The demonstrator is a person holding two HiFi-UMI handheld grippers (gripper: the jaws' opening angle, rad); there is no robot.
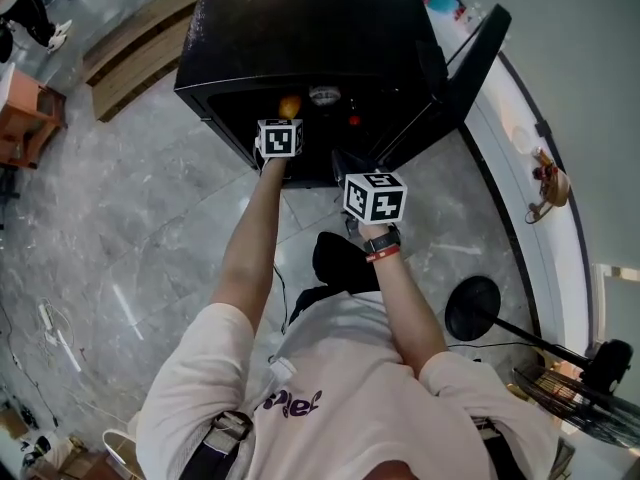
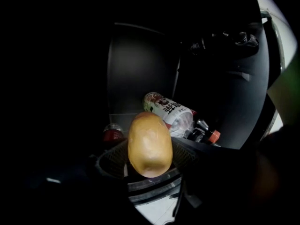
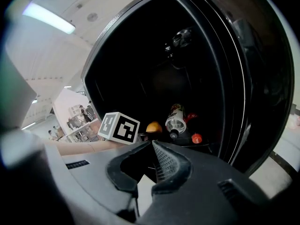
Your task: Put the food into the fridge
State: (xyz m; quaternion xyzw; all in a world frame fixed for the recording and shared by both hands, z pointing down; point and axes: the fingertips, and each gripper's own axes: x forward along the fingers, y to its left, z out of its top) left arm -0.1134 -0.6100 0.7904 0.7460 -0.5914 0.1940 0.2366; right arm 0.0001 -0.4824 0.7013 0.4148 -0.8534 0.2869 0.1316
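A black fridge [image 1: 300,28] stands on the floor with its door [image 1: 470,58] swung open to the right. My left gripper [image 2: 150,162] reaches into the dark interior and is shut on a yellow-orange oval fruit [image 2: 150,144], which also shows as the fruit [image 1: 290,105] just beyond the left marker cube [image 1: 279,138]. My right gripper [image 3: 151,146] hovers outside the opening, jaws together and holding nothing. Its cube [image 1: 375,196] sits lower and to the right of the left one. From the right gripper view the fruit [image 3: 153,126] sits beside the left cube [image 3: 119,127].
A labelled bottle [image 2: 168,111] lies on the fridge bottom, with a red-topped can [image 2: 112,134] and an orange-capped dark bottle [image 2: 208,136] beside it. A black fan [image 1: 472,308] stands on the grey floor at the right. A wooden bench [image 1: 130,58] is at the far left.
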